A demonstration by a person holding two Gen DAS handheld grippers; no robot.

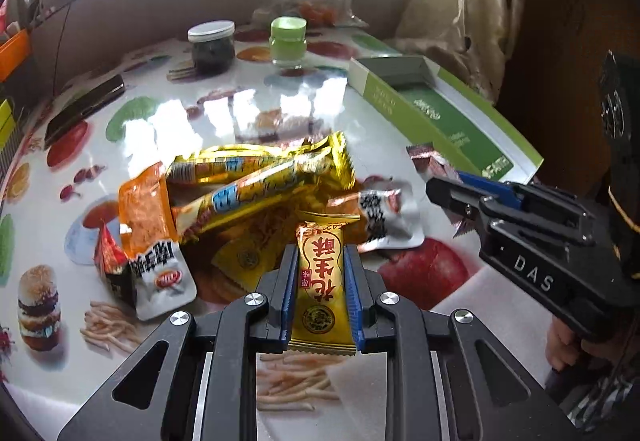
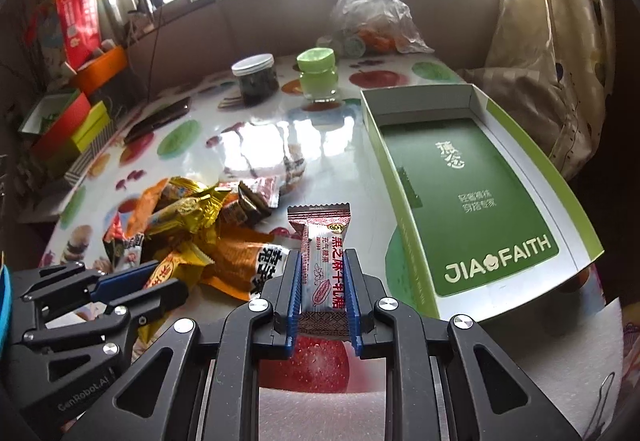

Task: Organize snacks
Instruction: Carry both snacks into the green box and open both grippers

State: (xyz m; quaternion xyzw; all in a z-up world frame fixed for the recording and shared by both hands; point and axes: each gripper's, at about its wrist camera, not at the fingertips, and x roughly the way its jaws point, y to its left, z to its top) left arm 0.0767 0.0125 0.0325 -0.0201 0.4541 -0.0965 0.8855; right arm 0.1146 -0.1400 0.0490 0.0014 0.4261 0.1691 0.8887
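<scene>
The right tool (image 2: 322, 283) grips a red-and-white nougat bar (image 2: 320, 253) lengthwise, nearer the empty green box (image 2: 472, 201) lying to its right, while the left tool (image 1: 320, 293) clamps a yellow peanut-crisp bar (image 1: 322, 281) above the snack pile (image 1: 248, 193).

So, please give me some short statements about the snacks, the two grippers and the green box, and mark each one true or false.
1. The left gripper is shut on a yellow snack bar. True.
2. The right gripper is open and holds nothing. False: it is shut on a red and white candy bar.
3. The green box already holds several snacks. False: no snack lies in it.
4. A pile of snack packets lies on the table. True.
5. The green-lidded jar lies on its side. False: it stands upright beside the white-lidded jar.
</scene>
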